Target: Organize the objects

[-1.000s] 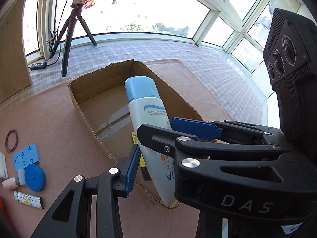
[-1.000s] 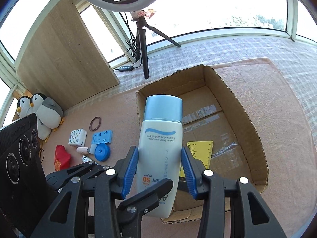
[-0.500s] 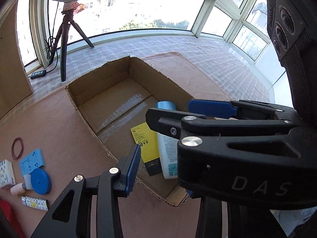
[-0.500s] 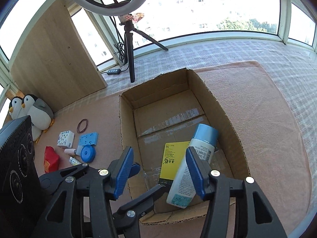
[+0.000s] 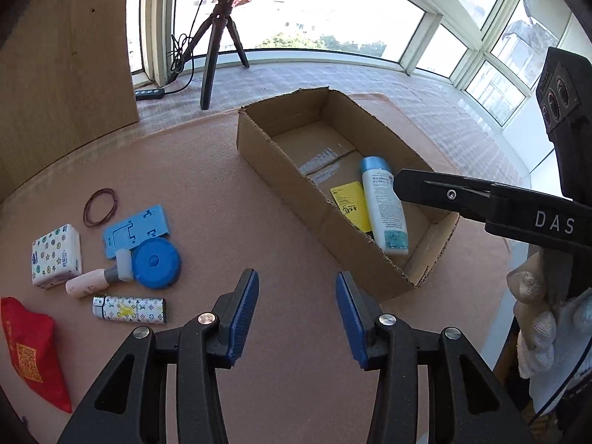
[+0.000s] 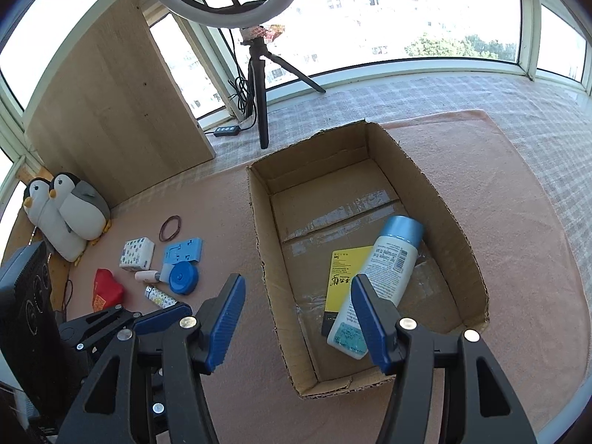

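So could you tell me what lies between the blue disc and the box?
Nothing: in both wrist views only bare pink mat separates the blue disc from the box.

The cardboard box [image 6: 436, 192] stood open-topped on the pink mat [image 5: 229, 192], its far half bare down to the taped floor. A sunscreen bottle [image 6: 384, 277] lay on its side across the near half of the box, overlapping a yellow card [image 6: 342, 270]. Left of the box, a strip of bare mat separated its wall from a cluster of small items: a blue disc [image 5: 155, 264], a blue plastic card [image 5: 137, 231], a tissue pack [image 5: 56, 255], a patterned lighter [image 5: 129, 309] and a red pouch [image 5: 31, 351]. Beyond the box, a tripod [image 6: 261, 103] and a leaning wooden board [image 6: 114, 111] blocked the far side.
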A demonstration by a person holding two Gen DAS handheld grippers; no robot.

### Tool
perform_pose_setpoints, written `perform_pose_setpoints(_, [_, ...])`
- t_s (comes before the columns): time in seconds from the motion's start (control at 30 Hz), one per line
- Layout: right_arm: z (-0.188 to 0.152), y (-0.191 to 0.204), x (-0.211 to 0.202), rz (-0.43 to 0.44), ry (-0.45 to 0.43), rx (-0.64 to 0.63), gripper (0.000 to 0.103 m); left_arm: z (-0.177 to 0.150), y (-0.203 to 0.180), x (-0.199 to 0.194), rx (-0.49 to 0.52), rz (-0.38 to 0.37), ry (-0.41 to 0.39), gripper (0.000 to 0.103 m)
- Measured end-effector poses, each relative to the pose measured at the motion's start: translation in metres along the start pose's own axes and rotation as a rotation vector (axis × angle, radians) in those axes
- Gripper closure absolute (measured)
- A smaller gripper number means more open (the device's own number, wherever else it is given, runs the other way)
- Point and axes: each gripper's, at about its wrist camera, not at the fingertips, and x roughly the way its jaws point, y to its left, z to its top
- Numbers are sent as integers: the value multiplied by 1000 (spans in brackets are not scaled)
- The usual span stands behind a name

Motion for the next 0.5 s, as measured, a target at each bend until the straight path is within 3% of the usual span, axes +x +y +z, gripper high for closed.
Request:
perform_pose_setpoints(0.23, [-27,39,5,10,24,-52,47,-21,71,-23,-129,115,12,49])
perform_pose_setpoints(0.5, [-48,73,5,-16,26,-129,47,-15,146,-21,-274,225,77,49])
